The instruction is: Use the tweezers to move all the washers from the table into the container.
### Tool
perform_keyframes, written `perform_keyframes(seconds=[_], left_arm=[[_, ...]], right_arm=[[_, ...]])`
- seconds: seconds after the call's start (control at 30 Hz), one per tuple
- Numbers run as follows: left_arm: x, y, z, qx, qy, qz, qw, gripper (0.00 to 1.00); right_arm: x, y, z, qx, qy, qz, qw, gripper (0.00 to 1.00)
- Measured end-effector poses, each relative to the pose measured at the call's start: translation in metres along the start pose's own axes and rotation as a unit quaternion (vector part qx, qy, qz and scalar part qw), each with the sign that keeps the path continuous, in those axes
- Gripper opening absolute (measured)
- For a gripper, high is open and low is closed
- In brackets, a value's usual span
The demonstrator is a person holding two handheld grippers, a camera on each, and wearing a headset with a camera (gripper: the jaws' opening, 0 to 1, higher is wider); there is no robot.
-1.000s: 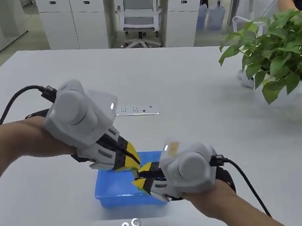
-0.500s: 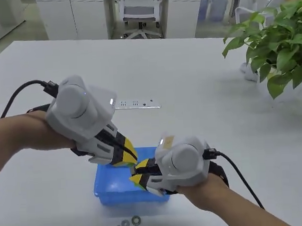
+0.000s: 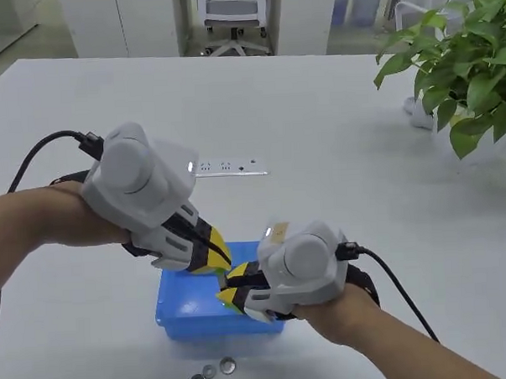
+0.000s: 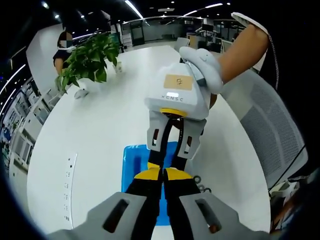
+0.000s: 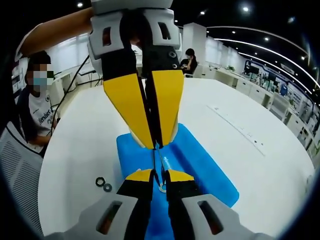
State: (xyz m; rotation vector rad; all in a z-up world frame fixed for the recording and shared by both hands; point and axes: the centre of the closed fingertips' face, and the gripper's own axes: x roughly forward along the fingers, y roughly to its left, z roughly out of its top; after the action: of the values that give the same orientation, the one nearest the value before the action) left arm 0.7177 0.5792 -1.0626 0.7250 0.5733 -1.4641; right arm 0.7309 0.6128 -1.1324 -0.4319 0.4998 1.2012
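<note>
The blue container (image 3: 184,312) sits on the white table, with three washers (image 3: 211,372) lying on the table just in front of it. My left gripper (image 3: 211,260) and right gripper (image 3: 231,296) meet tip to tip over the container. In the right gripper view, thin dark tweezers (image 5: 156,152) run from between the left gripper's yellow jaws down into my right gripper (image 5: 159,176), and a small ring (image 5: 162,188) shows at their lower end. In the left gripper view, my left gripper (image 4: 162,174) is shut, and loose washers (image 4: 201,183) lie beside the container (image 4: 131,162).
A white power strip (image 3: 227,167) lies on the table beyond the grippers. A potted plant (image 3: 466,58) stands at the far right. An office chair (image 3: 228,10) is behind the table's far edge. Cables trail from both grippers.
The head camera has tilted down, bringing the washers further into view. Both grippers stay tip to tip over the container and have drawn slightly closer.
</note>
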Motion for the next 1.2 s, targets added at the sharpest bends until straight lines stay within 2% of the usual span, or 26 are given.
perform_keyframes(seconds=[0.33, 0.77, 1.2], left_arm=[[-0.005, -0.003, 0.007, 0.006, -0.001, 0.003, 1.0000, 0.05], [-0.019, -0.012, 0.020, 0.016, 0.000, 0.008, 0.9998, 0.05], [-0.029, -0.031, 0.028, 0.022, 0.001, 0.011, 0.9997, 0.05]], right_arm=[[-0.008, 0.002, 0.005, -0.007, -0.003, -0.003, 1.0000, 0.11], [-0.020, 0.012, 0.020, -0.016, -0.016, -0.007, 0.9997, 0.11], [-0.031, 0.031, 0.028, -0.027, -0.019, -0.009, 0.9994, 0.11]])
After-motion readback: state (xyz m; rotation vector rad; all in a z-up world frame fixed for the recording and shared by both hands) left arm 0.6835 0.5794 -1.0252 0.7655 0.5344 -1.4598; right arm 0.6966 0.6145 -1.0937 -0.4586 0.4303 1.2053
